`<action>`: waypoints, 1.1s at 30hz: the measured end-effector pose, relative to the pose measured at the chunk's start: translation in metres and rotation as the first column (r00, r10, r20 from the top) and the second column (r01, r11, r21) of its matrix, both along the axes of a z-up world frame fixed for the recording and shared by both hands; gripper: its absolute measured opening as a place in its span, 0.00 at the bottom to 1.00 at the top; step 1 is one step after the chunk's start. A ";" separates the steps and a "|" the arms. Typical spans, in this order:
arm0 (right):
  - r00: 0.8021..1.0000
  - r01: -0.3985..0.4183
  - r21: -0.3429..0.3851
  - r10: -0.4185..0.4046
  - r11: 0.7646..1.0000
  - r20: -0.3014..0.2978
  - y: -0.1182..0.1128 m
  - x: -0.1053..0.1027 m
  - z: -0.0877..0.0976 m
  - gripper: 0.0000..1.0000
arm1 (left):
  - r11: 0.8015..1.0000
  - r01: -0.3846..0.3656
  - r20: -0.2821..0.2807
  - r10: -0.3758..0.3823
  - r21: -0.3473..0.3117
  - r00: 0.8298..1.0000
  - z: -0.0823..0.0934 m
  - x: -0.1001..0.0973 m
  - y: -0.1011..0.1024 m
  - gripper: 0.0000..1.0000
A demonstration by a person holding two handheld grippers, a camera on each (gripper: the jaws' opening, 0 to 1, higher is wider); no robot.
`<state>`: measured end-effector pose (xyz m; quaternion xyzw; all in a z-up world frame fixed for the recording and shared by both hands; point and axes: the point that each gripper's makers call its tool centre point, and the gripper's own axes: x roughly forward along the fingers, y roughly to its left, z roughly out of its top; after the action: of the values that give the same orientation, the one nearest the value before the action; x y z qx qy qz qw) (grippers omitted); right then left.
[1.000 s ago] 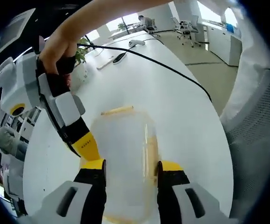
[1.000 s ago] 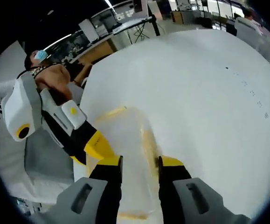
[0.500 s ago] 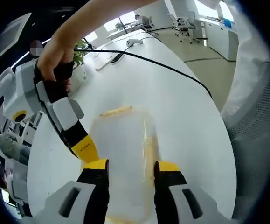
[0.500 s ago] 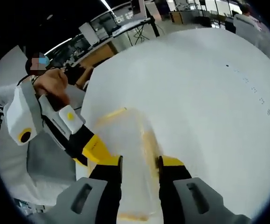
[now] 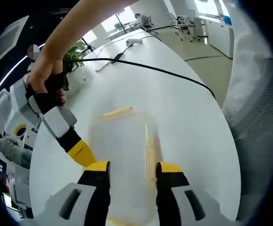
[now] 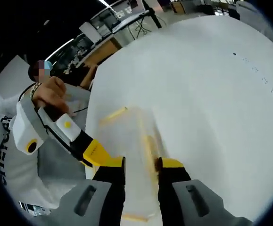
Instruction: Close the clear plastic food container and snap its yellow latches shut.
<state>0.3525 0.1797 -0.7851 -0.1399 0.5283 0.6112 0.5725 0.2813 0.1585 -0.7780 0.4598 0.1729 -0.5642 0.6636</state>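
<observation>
Left gripper view: left gripper (image 5: 133, 170) jaws partly open, straddling the clear container (image 5: 122, 160) on the white table (image 5: 183, 113); can't tell if they clamp it. Yellow latch (image 5: 117, 112) on far edge, another (image 5: 150, 146) along the right side. Right gripper (image 5: 82, 153) comes in from the left, tip at the container's edge.

Right gripper view: right gripper (image 6: 141, 165) same, jaws around the container; grip unclear. Left gripper (image 6: 96, 153) beside it.

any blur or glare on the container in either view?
Left gripper view: clear plastic food container smeared, edges soft, yellow latch still readable; bright windows blown out at top. Right gripper view: container equally blurred against the glaring white table.
</observation>
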 end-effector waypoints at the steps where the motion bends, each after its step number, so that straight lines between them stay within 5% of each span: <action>1: 1.000 -0.001 -0.008 0.001 1.000 -0.007 0.000 -0.002 0.000 0.21 | 1.000 0.001 0.001 -0.001 0.000 1.000 0.000 -0.001 0.000 0.31; 2: 0.998 -0.029 -0.020 0.028 0.999 -0.055 -0.002 -0.011 0.000 0.20 | 1.000 0.002 0.005 -0.002 0.001 1.000 0.000 0.001 0.000 0.32; 13: 0.999 -0.019 -0.014 0.019 1.000 -0.034 -0.001 0.000 0.004 0.21 | 1.000 0.007 0.001 -0.007 -0.015 1.000 -0.003 -0.001 0.000 0.32; 33: 0.996 -0.041 -0.012 0.042 0.999 0.080 -0.007 -0.014 0.008 0.23 | 0.999 0.006 0.016 -0.005 -0.046 1.000 -0.001 -0.001 -0.002 0.34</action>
<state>0.3390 0.1723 -0.7767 -0.1782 0.5053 0.6138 0.5797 0.2805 0.1568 -0.7794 0.4493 0.1531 -0.5663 0.6738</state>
